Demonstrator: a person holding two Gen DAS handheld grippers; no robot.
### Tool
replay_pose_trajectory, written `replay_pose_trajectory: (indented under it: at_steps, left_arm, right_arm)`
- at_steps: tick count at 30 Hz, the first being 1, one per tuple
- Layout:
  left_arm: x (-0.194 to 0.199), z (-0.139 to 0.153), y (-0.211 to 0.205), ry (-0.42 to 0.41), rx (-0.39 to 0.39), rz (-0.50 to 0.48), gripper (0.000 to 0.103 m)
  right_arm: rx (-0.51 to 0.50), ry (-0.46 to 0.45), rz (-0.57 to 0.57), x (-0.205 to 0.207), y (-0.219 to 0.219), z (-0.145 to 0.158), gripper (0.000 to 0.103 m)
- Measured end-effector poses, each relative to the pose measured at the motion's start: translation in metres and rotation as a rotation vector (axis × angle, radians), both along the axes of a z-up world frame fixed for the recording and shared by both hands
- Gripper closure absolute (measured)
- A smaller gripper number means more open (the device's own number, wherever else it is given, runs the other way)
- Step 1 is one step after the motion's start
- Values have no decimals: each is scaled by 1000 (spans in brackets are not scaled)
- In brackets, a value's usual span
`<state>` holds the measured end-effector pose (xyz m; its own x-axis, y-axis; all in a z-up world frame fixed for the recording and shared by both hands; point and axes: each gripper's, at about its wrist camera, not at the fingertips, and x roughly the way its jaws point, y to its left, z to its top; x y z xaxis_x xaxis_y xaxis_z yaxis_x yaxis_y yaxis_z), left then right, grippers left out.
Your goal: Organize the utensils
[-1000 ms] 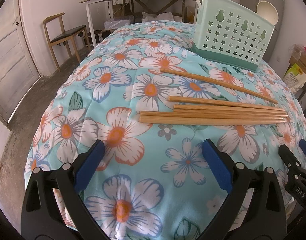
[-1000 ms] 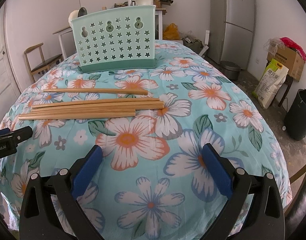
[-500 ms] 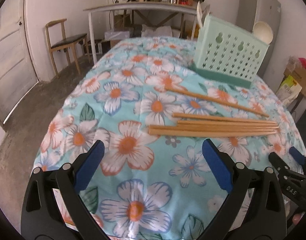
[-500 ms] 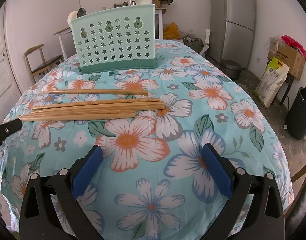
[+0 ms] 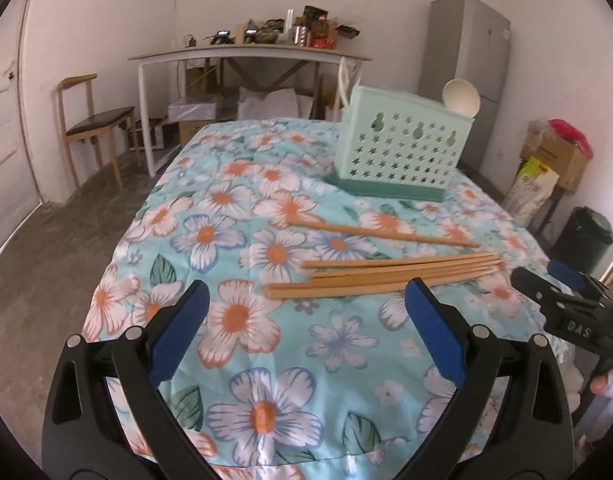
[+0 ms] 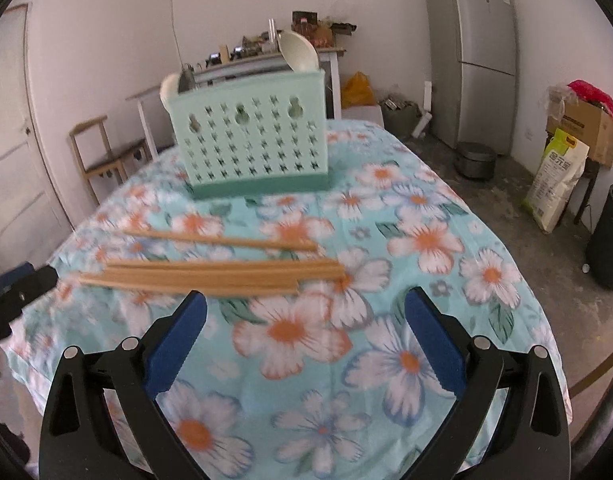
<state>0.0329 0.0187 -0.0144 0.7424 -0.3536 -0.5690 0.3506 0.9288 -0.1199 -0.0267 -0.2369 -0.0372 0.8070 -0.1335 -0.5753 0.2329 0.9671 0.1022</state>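
Note:
Several wooden chopsticks (image 5: 386, 274) (image 6: 210, 276) lie side by side on the floral tablecloth (image 5: 242, 208) (image 6: 422, 240), one a little apart toward the holder. A mint-green perforated utensil holder (image 5: 398, 148) (image 6: 250, 140) stands upright beyond them with white spoons (image 5: 461, 97) (image 6: 297, 52) sticking out. My left gripper (image 5: 304, 322) is open above the near cloth, short of the chopsticks' left ends. My right gripper (image 6: 306, 330) is open too, just short of the bundle's right part; it also shows at the left wrist view's right edge (image 5: 562, 292). Neither holds anything.
A wooden chair (image 5: 94, 120) and a white side table (image 5: 242, 56) with clutter stand behind the table. A grey fridge (image 6: 472, 56), cardboard boxes (image 6: 586, 124), a sack (image 6: 556, 180) and a black bin (image 6: 610, 236) are to the right on the floor.
Both grippers rose and tilted up, so more of the room shows. The right wrist view is now blurred from motion and nearer the chopsticks. Both stayed open; the chopsticks did not move.

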Motion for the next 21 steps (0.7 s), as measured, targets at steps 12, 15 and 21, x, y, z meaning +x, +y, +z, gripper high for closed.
replay_pose_trajectory:
  at_steps: [12, 15, 21]
  left_arm:
    - [-5, -2, 0, 36, -67, -66, 33]
    - [-8, -2, -2, 31, -68, -87, 36]
    - [-7, -5, -6, 48, -65, -108, 40]
  right_arm:
    - [16, -15, 56, -7, 15, 5, 6]
    - [25, -14, 66, -8, 16, 5, 8]
    - [39, -19, 70, -14, 14, 4, 12]
